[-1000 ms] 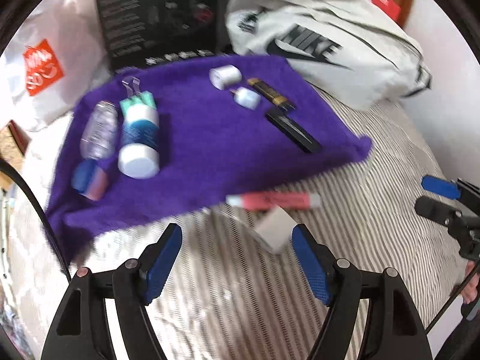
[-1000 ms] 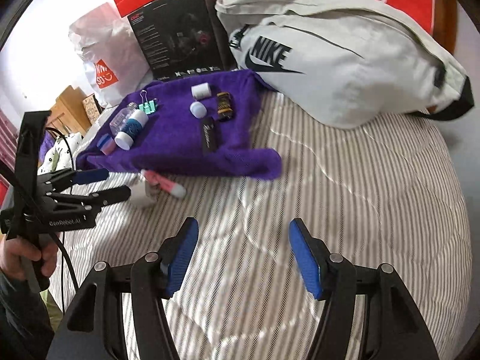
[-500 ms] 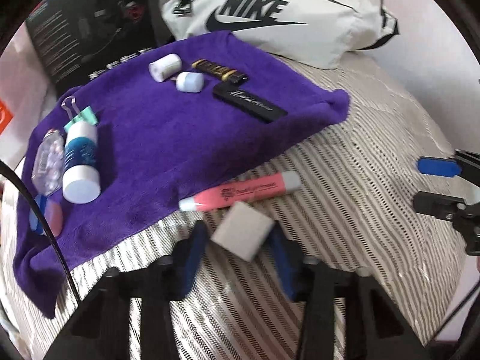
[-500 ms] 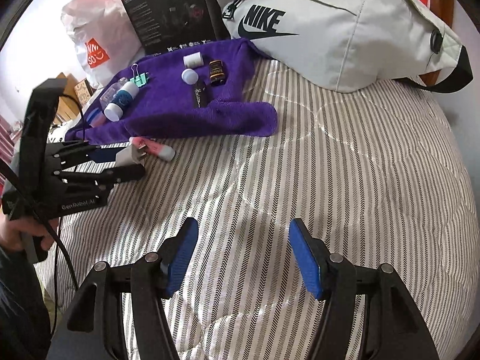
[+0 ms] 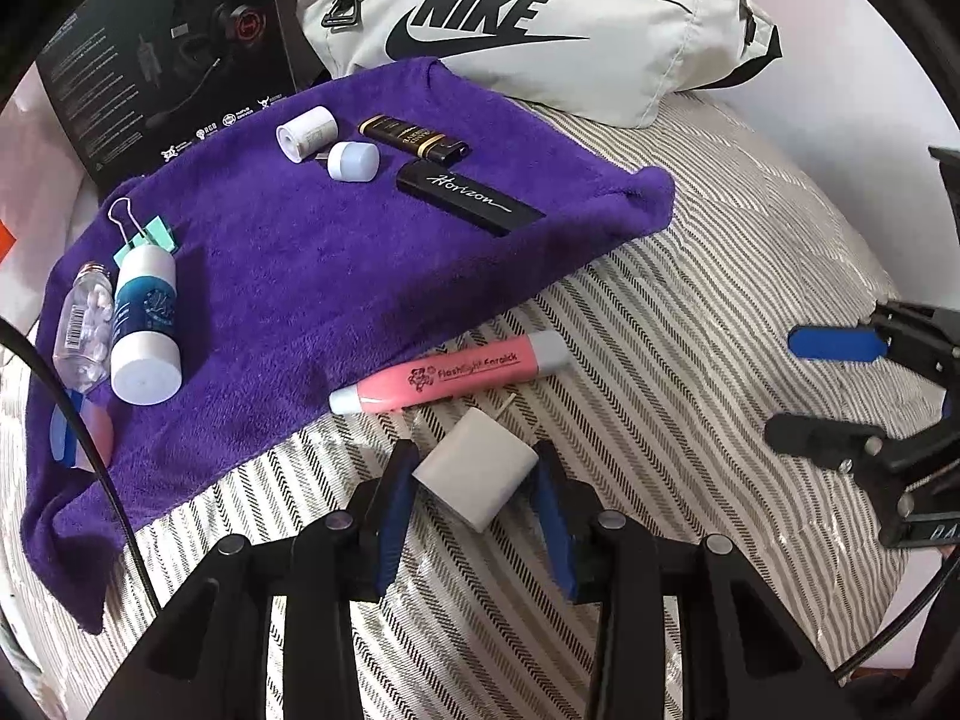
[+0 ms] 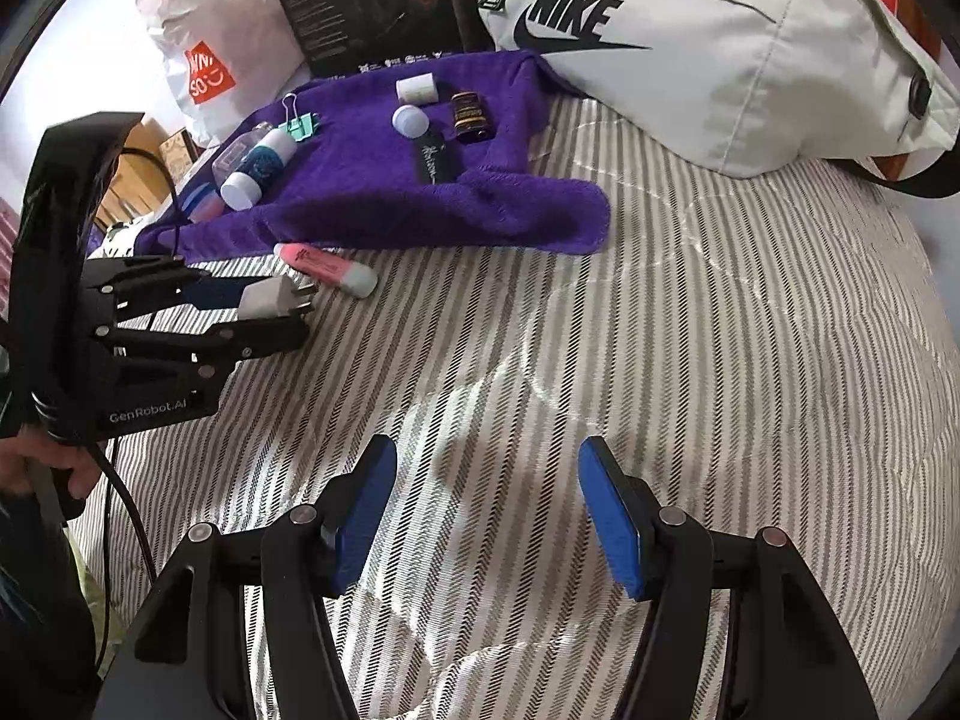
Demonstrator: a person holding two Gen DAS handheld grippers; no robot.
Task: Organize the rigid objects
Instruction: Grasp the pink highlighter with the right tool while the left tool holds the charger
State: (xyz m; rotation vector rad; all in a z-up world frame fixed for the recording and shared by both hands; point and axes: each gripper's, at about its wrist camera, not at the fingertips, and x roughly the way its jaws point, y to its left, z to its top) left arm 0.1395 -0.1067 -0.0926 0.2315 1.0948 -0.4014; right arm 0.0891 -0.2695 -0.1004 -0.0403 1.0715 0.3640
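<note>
White plastic marks the charger (image 5: 475, 474), which is held between the closed jaws of the left gripper (image 5: 474, 483), just near of the pink pen (image 5: 450, 373) on the striped bed (image 5: 690, 312). Its prongs are pointed away toward the purple towel (image 5: 288, 276), which lies far and left. The right gripper (image 6: 486, 516) is seen wide open and empty, well apart. Only the right wrist view shows the prongs plainly, and the charger looks lifted clear of the bed.
</note>
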